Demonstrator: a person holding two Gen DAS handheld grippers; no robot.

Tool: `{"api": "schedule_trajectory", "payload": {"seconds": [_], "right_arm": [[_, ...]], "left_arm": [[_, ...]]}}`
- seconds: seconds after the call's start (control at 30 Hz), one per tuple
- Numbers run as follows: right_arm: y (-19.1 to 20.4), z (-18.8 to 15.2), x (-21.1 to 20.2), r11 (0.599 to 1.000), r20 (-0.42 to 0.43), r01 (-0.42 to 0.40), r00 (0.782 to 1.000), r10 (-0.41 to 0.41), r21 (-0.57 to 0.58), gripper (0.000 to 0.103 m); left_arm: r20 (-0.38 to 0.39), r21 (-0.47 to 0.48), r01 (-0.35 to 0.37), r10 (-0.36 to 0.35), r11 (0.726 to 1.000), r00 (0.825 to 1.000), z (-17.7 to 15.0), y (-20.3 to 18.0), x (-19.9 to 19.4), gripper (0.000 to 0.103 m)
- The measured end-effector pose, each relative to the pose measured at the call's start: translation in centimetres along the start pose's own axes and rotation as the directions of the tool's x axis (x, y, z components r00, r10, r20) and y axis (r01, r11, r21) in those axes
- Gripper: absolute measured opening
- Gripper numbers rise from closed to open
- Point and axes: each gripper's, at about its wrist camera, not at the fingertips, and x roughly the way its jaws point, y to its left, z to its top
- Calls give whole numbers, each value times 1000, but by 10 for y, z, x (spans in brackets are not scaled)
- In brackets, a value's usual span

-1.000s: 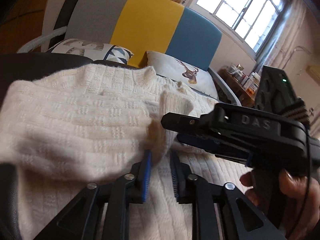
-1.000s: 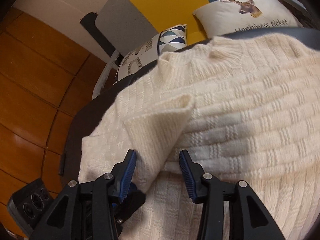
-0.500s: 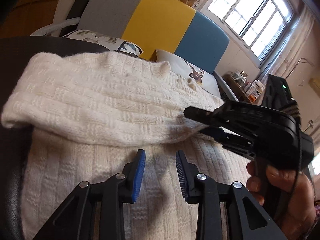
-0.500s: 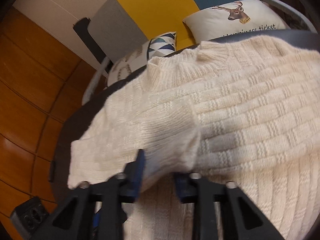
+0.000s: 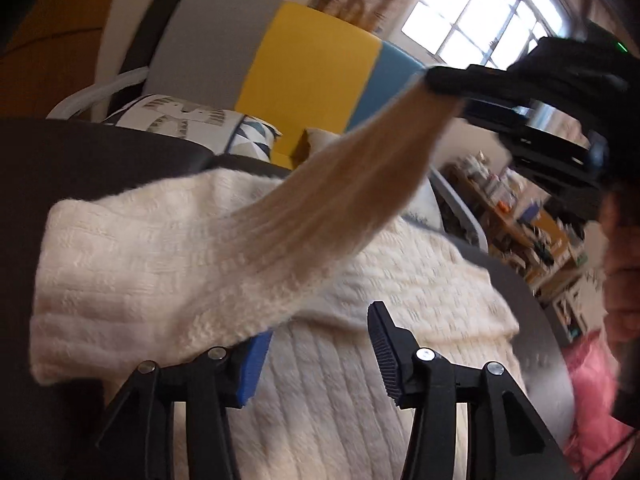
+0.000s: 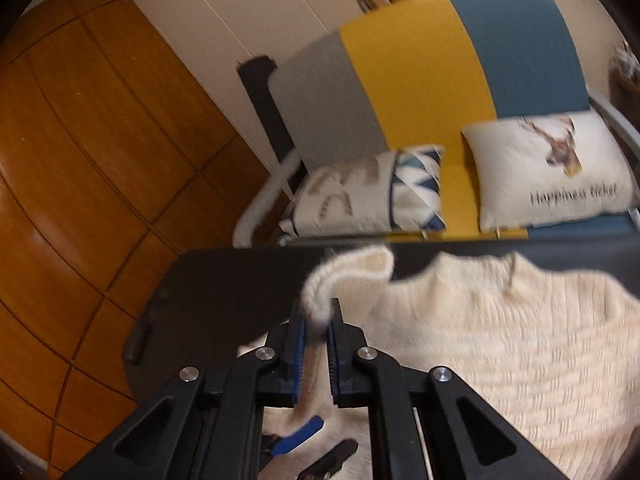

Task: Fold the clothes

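A cream knit sweater [image 5: 168, 264] lies spread on a black table [image 5: 80, 160]. My right gripper [image 6: 317, 330] is shut on the cuff of the sweater's sleeve [image 6: 344, 280] and holds it lifted above the table. In the left wrist view the same sleeve [image 5: 340, 192] stretches up and to the right, blurred, into the right gripper [image 5: 444, 84]. Low over the sweater's body, my left gripper [image 5: 316, 354] is open, nothing between its blue pads. Its fingertips [image 6: 308, 432] also show at the bottom of the right wrist view.
Behind the table stands a grey, yellow and blue sofa [image 6: 420, 80] with two cushions [image 6: 552, 168]. Wooden panelling [image 6: 80, 160] fills the left. A cluttered shelf [image 5: 520, 208] stands at the right under a window [image 5: 472, 20]. Pink cloth [image 5: 592, 392] lies at the table's right edge.
The right gripper has shut on the sleeve cuff and lifted it up and away from the sweater. The left gripper has opened wider and pulled back a little.
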Motion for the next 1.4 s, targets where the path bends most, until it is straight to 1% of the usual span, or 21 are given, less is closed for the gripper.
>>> {"api": "schedule_trajectory", "payload": {"seconds": [0.2, 0.27, 0.37, 0.4, 0.43, 0.47, 0.5, 0.6, 0.63, 0.7, 0.93, 1.0, 1.03, 1.07, 1.13, 1.17, 1.2, 1.23, 1.27, 1.33, 1.4], "right_arm": [[50, 42, -31, 996, 128, -21, 991, 33, -92, 2], [60, 54, -35, 993, 132, -16, 991, 32, -113, 2], [61, 53, -21, 988, 16, -16, 1000, 19, -152, 2], [55, 46, -10, 988, -33, 12, 999, -18, -155, 8], [44, 35, 6, 990, -88, 49, 994, -61, -133, 24], [30, 24, 22, 991, -145, 85, 984, -99, -102, 29], [17, 13, 38, 990, -203, 122, 970, -134, -73, 29], [-18, -16, 75, 980, -315, 201, 930, -189, 5, 29], [-24, -22, 85, 976, -333, 217, 921, -201, 10, 29], [-32, -29, 103, 971, -358, 240, 908, -220, 12, 29], [-15, -19, 156, 967, -369, 252, 896, -248, -38, 29], [-8, -21, 171, 966, -383, 245, 887, -257, -80, 29], [-3, -22, 179, 966, -397, 234, 880, -260, -113, 29], [-1, -26, 185, 958, -422, 234, 861, -283, -165, 29], [1, -35, 196, 929, -475, 236, 807, -351, -285, 29], [1, -40, 195, 909, -480, 240, 787, -387, -340, 29], [0, -46, 189, 886, -473, 247, 772, -424, -392, 29], [-4, -51, 180, 873, -461, 259, 767, -446, -414, 29], [-9, -55, 168, 865, -447, 275, 767, -461, -421, 30], [-25, -64, 147, 880, -452, 309, 768, -454, -359, 31], [-39, -67, 129, 922, -453, 301, 806, -382, -242, 32]], "left_arm": [[26, -11, -80, 80, 997, 996, 16, 26, 8, 56], [26, -3, -95, 95, 996, 995, 18, 31, 8, 59], [29, 4, -114, 114, 993, 993, 15, 35, 8, 59], [35, 6, -118, 118, 993, 992, 12, 35, 7, 59], [40, 7, -122, 121, 993, 992, 9, 35, 6, 59], [42, 14, -132, 131, 991, 990, 5, 33, 6, 60], [33, 14, -135, 134, 991, 990, 2, 31, 8, 61], [-18, -4, -128, 128, 992, 992, -10, 26, 13, 76], [-40, -16, -127, 127, 992, 991, -14, 25, 15, 79], [-36, -13, -140, 140, 990, 990, -18, 22, 16, 80], [-36, -5, -143, 142, 990, 989, -20, 21, 18, 82], [-35, -4, -144, 144, 990, 989, -21, 21, 19, 82], [-33, -4, -142, 142, 990, 989, -21, 21, 18, 82], [-31, -13, -133, 132, 991, 991, -21, 23, 17, 82], [-26, -34, -110, 109, 993, 994, -21, 27, 16, 82], [-21, -51, -91, 90, 995, 996, -21, 30, 14, 82], [-18, -62, -79, 78, 995, 997, -20, 32, 13, 82], [-14, -73, -68, 67, 995, 998, -20, 35, 12, 82], [-13, -75, -66, 65, 995, 998, -20, 35, 12, 82], [-13, -78, -64, 63, 995, 998, -19, 35, 12, 83], [-16, -66, -72, 71, 995, 997, -20, 33, 13, 84]]}}
